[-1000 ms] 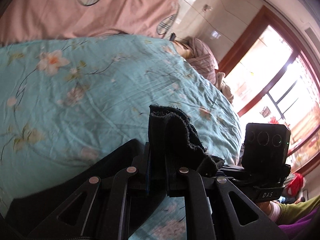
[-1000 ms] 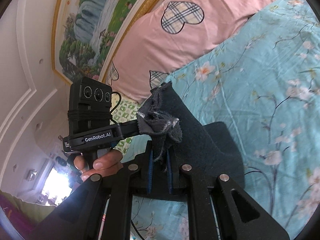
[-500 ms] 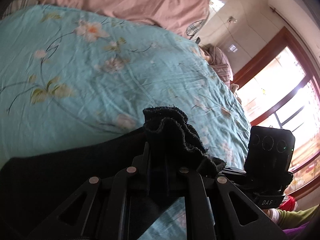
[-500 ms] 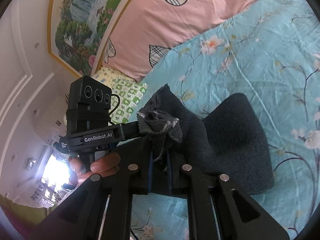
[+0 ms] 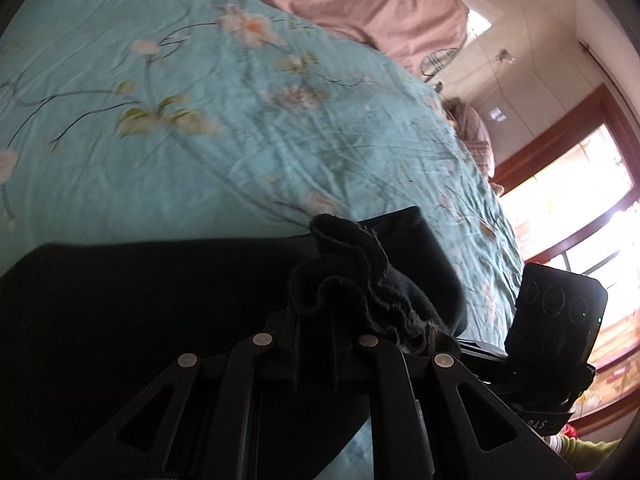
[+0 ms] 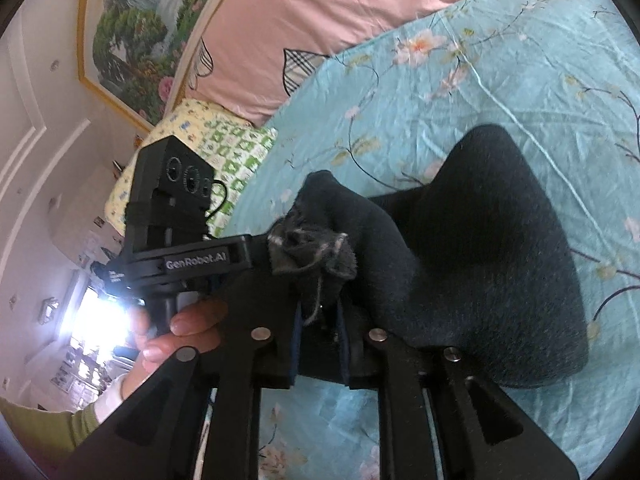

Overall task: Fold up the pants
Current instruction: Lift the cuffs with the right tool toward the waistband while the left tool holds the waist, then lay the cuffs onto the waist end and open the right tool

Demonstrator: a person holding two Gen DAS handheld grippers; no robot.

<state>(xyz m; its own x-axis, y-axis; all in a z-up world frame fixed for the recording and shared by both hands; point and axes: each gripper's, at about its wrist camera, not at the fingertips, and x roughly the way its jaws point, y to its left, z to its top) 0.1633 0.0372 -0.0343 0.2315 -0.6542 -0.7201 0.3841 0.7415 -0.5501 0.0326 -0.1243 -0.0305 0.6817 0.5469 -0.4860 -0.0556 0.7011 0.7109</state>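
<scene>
The dark pants [image 5: 140,300] lie spread on the teal floral sheet [image 5: 200,140], with a bunched edge raised at my grippers. My left gripper [image 5: 314,320] is shut on that ruffled edge. In the right wrist view the pants [image 6: 500,260] form a broad folded mound on the sheet [image 6: 520,60]. My right gripper [image 6: 318,312] pinches a frayed corner of them; its jaws are starting to open with the cloth and a loose thread still between them. The left gripper's camera block [image 6: 176,184] sits just left of that corner, a hand [image 6: 180,328] under it.
A pink pillow [image 6: 320,8] with checked hearts lies along the head of the bed, and a green-patterned pillow [image 6: 224,140] beside it. A bright window with a red-brown frame [image 5: 580,200] stands past the bed's edge. A landscape painting [image 6: 132,20] hangs on the wall.
Both grippers have come down toward the bed with the pants. More of the dark cloth now lies flat on the sheet. The two grippers stay close together.
</scene>
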